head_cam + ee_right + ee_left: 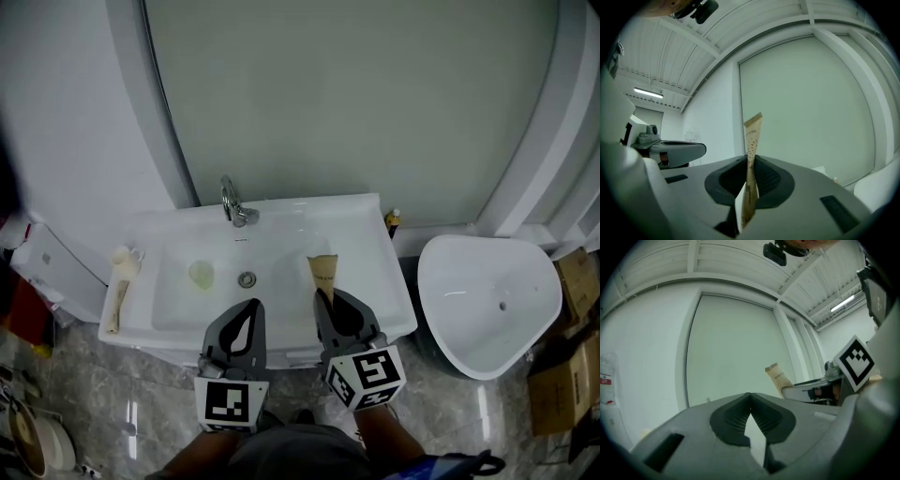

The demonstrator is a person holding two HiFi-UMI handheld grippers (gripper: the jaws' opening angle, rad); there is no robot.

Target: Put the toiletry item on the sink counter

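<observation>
My right gripper [325, 295] is shut on a tan toiletry tube [322, 273], held above the front right of the white sink counter [394, 309]. In the right gripper view the tube [751, 145] stands upright, its crimped end sticking up out of the closed jaws of my right gripper [750, 161]. My left gripper [253, 305] hovers over the sink's front edge, shut with nothing between its pads [740, 420]. The left gripper view also catches the tube [777, 374] to the right, in the other gripper.
A chrome tap [232, 202] stands at the back of the basin [178, 309], with a drain [247, 278] in the middle. Another tube [119, 286] lies on the counter's left edge. A white toilet bowl [487, 300] sits right of the sink; cardboard boxes [567, 366] stand far right.
</observation>
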